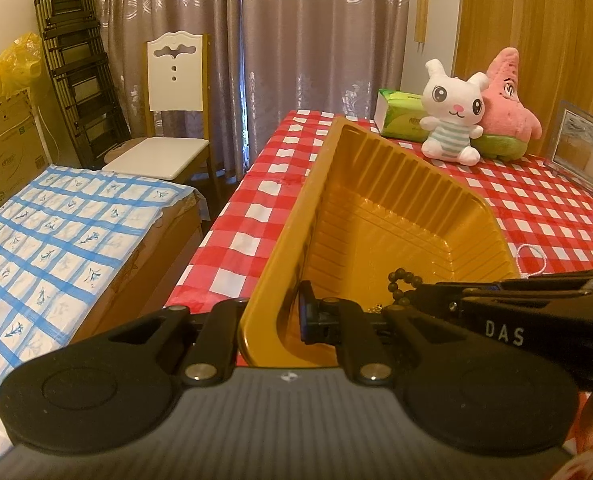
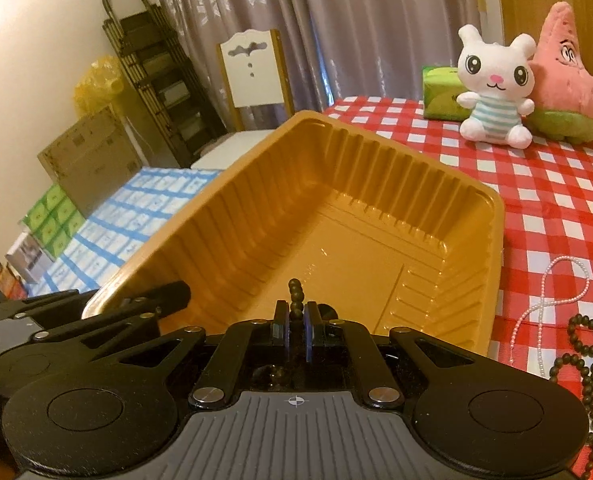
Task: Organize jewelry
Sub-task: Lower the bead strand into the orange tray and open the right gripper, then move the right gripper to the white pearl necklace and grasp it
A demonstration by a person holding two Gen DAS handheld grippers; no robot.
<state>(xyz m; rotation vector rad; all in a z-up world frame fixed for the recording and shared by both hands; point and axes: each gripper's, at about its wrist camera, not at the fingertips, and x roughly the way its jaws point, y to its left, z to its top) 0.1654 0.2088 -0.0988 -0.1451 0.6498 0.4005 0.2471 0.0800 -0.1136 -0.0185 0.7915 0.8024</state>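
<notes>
Could go wrong from here: beads could slip out too soon and land on the red cloth, not in the tray, if the right gripper lets go before getting well past the rim. Could also snag, since a dangling string of beads likes to catch on fingers. Tray could tip or slide off the table edge too, because only one wall is pinched and the tray looks light and tilted. In the right view, bottom middle: right gripper's fingers pressed nearly together, pinching a short string of dark beads that pokes up over the near end of the tray. In the left view, bottom middle: left gripper pinching the tray's near wall, one finger inside, one finger outside, gap just as wide as the wall. Same beads seen there at lower right, hanging over the tray floor. Still waiting on the cloth at the right edge of the right view: a white pearl string and a second dark bead string, just beside the tray, not in it. Tray floor otherwise bare, so most sorting probably still to do.
</notes>
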